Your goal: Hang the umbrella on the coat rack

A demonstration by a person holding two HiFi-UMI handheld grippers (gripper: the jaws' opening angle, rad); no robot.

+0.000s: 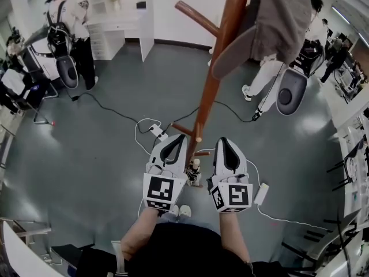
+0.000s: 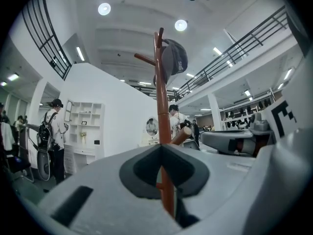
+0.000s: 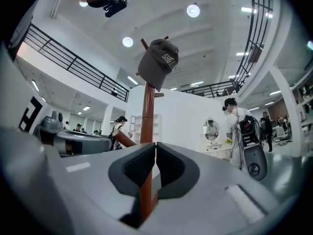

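Grey floor [image 1: 98, 160] all round. Brown wooden coat rack [image 1: 214, 68] stands straight ahead, its pole running btwn the two grippers in head view. A grey cap [image 1: 279, 16] hangs on a top peg. Both the left gripper [image 1: 174, 137] & right gripper [image 1: 226, 139] are held side by side, one each side of the pole, jaws pressed together w/ nothing pinched; the pole shows only behind them. Umbrella: can't make it out in any view. A white power strip [image 1: 157, 133] w/ cable lies on the floor just left of the rack.
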